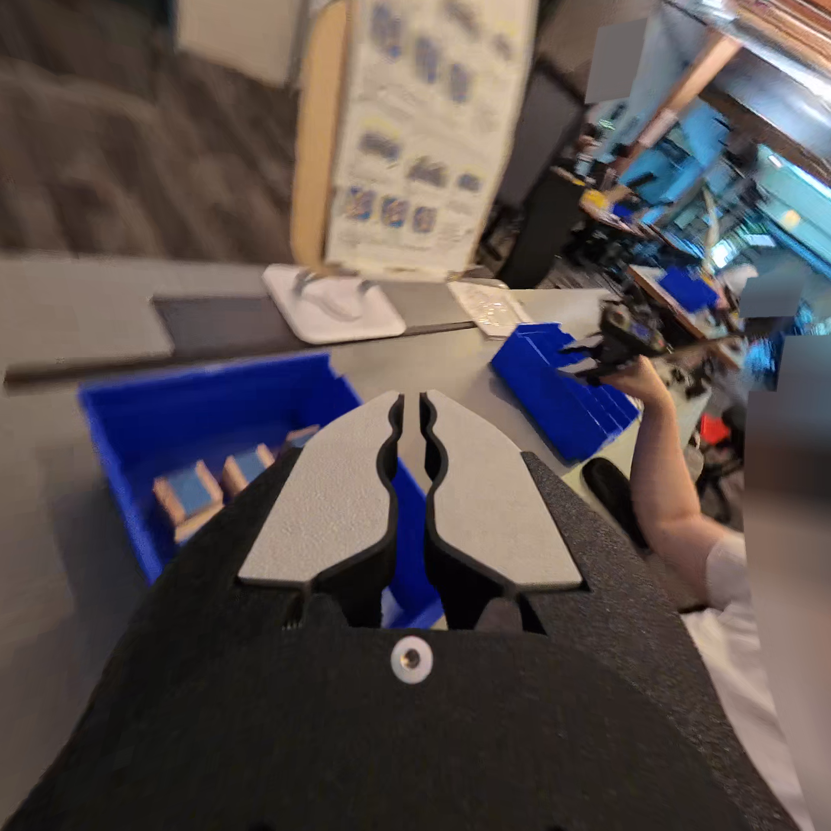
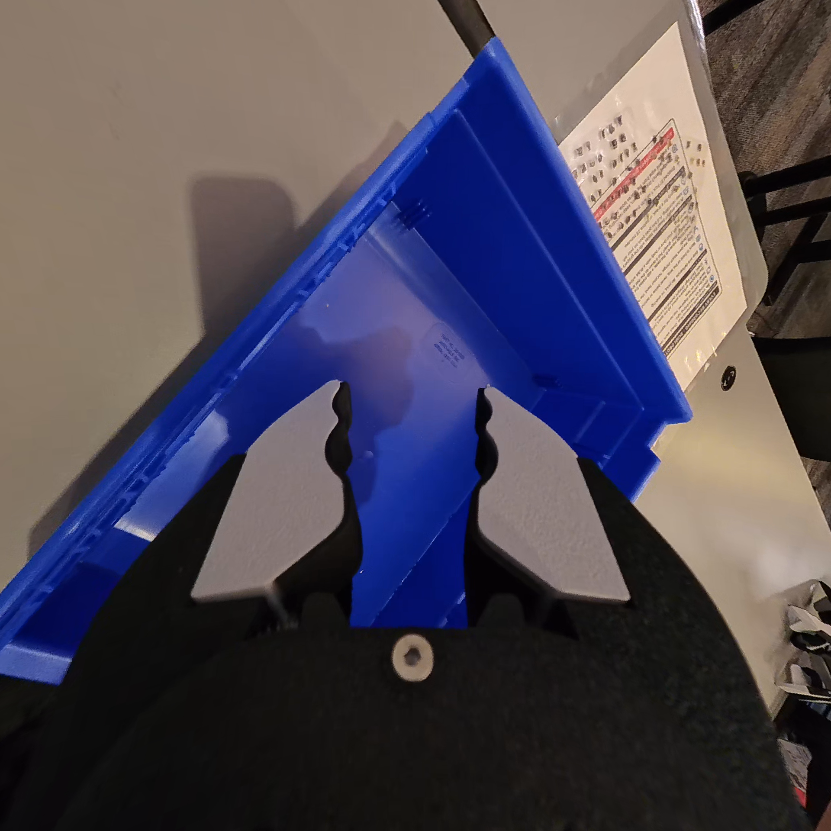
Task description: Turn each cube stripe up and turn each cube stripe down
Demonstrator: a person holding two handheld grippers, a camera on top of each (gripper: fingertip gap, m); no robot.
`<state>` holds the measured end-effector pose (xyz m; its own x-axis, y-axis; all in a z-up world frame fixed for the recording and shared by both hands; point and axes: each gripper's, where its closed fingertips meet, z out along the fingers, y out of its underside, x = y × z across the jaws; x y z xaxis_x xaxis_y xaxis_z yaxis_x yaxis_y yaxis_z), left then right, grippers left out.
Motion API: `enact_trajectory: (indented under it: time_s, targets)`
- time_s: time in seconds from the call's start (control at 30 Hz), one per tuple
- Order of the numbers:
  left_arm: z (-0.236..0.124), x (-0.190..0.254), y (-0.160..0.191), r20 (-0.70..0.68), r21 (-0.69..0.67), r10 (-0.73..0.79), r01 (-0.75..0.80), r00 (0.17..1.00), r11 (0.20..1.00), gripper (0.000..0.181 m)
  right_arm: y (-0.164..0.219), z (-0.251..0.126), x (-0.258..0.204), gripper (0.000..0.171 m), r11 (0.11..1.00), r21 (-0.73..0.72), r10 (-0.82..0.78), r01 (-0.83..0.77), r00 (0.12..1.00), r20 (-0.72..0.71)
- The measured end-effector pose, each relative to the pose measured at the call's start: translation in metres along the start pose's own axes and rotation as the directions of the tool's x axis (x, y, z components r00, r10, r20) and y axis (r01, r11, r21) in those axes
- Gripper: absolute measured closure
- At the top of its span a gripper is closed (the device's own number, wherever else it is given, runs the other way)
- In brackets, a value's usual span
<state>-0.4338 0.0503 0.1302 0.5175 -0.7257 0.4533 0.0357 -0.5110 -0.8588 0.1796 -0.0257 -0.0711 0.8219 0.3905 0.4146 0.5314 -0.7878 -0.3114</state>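
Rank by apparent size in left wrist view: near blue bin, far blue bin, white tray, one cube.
1. Near bin, partly hidden by the tool.
2. Far bin and white tray: look alike, unranked.
3. Cube, smallest.

left gripper (image 1: 411,398) nearly closed, empty, above blue bin (image 1: 135,431) holding blue-striped wooden cubes (image 1: 191,497); right gripper (image 1: 584,359) over second bin (image 1: 553,404)

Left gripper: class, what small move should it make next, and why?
Probably open the left gripper and dip toward the wooden cubes in the near blue bin. Its jaws are nearly shut and hold nothing, while the right gripper hangs open over an empty blue bin.
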Motion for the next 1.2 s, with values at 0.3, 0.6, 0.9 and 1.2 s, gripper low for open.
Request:
enact_trajectory:
  time_s: [0.3, 0.6, 0.9, 1.2]
  targets:
    - [0.078, 0.024, 0.023, -0.131, 0.251, 0.686, -0.646, 0.716, 0.721, 0.146, 0.004, 0.0, 0.002, 0.118, 1.0, 0.005, -0.002, 0.002, 1.0, 0.005]
    - [0.112, -0.006, 0.111, -0.294, -0.296, 0.682, -0.742, 0.67, 0.602, 0.148, 0.01, 0.009, 0.0, 0.118, 0.999, -0.03, -0.012, 0.013, 1.0, 0.028]
    - [0.124, -0.041, 0.164, -0.343, -0.602, 0.604, -0.662, 0.72, 0.447, 0.15, 0.014, 0.012, -0.004, 0.118, 0.998, -0.051, -0.018, 0.021, 0.999, 0.052]
    - [0.129, -0.054, 0.198, -0.368, -0.749, 0.515, -0.575, 0.774, 0.329, 0.138, 0.015, 0.017, -0.01, 0.118, 0.997, -0.073, -0.032, 0.038, 0.997, 0.075]
